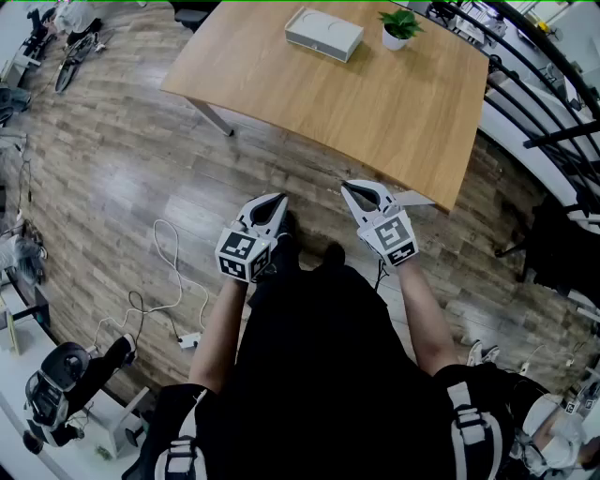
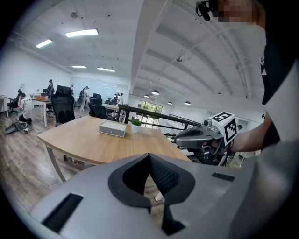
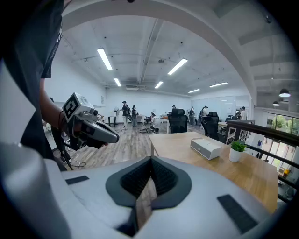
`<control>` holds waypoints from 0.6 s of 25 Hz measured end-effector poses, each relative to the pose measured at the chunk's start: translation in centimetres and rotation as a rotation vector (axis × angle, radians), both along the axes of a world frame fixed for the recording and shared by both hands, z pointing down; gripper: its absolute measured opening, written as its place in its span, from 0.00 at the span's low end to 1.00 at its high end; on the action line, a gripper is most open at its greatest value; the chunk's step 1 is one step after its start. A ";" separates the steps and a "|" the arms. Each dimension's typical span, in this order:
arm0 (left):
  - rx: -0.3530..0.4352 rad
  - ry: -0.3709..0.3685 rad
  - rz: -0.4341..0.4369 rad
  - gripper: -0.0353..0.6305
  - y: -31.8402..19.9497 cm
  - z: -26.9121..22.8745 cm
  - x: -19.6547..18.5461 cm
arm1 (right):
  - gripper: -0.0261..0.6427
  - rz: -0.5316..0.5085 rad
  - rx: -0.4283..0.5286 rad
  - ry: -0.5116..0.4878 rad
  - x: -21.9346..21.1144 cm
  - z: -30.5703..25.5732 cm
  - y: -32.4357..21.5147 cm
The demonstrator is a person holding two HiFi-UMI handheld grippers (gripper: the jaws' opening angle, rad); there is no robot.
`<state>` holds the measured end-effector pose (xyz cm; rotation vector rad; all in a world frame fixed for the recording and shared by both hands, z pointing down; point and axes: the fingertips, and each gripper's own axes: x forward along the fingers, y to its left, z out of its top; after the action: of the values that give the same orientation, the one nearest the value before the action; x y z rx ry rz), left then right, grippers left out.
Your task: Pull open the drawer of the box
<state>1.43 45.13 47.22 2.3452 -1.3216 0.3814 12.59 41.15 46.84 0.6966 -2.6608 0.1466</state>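
Left claw (image 1: 278, 198) and right claw (image 1: 347, 187) were clenched empty, well apart from the box (image 1: 323, 34) on the table (image 1: 394, 112).

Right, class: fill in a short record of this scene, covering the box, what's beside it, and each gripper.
Box: flat white rectangular box, closed, on the light wooden table
Beside it: small green plant in a white pot
Left gripper: shut, empty, short of the table
Right gripper: shut, empty, short of the table
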 end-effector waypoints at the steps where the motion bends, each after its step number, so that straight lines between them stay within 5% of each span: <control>1: 0.003 -0.001 -0.004 0.09 0.7 -0.2 0.8 | 0.08 -0.003 -0.003 0.000 0.8 0.1 0.7; 15: 0.018 -0.014 -0.034 0.09 6.5 -0.6 6.6 | 0.08 0.004 -0.015 -0.014 7.3 0.9 5.9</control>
<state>8.01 51.62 46.62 2.3358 -1.3745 0.3780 19.90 47.00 47.74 0.6988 -2.6691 0.1729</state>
